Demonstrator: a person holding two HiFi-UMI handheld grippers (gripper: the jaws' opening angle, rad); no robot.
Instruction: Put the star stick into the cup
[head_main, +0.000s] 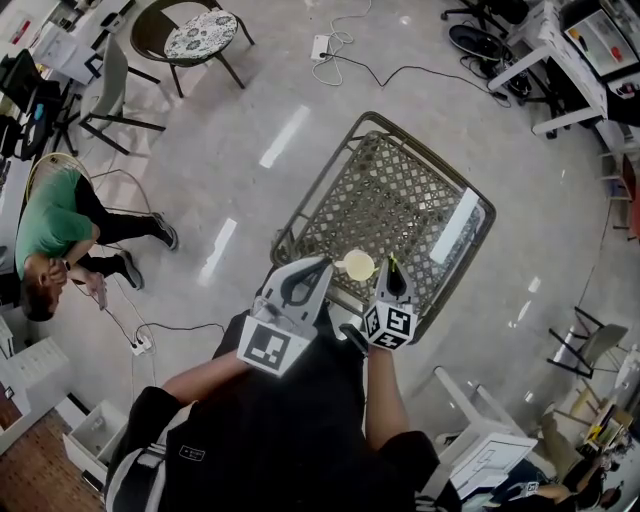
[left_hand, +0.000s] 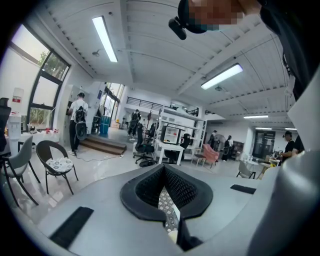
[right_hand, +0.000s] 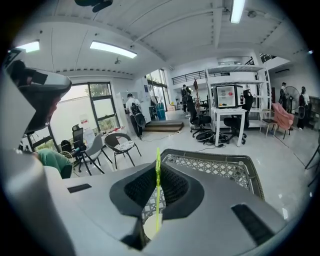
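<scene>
A cream cup (head_main: 357, 265) stands at the near edge of a metal lattice table (head_main: 400, 190). My right gripper (head_main: 392, 272) is just right of the cup, shut on a thin yellow-green star stick (head_main: 391, 263). In the right gripper view the star stick (right_hand: 158, 165) runs upright between the shut jaws of the right gripper (right_hand: 158, 176), its lower end over the cup (right_hand: 149, 229); no star head shows. My left gripper (head_main: 322, 266) sits just left of the cup with its jaws together and nothing in them. Its own view shows the left gripper (left_hand: 164, 173) with a sliver of the cup (left_hand: 172, 236) below.
A person in a green shirt (head_main: 50, 225) sits on the floor at the left. A round chair (head_main: 200, 35) stands at the top left, and cables with a power strip (head_main: 140, 347) lie on the floor. Desks (head_main: 560, 60) stand at the top right.
</scene>
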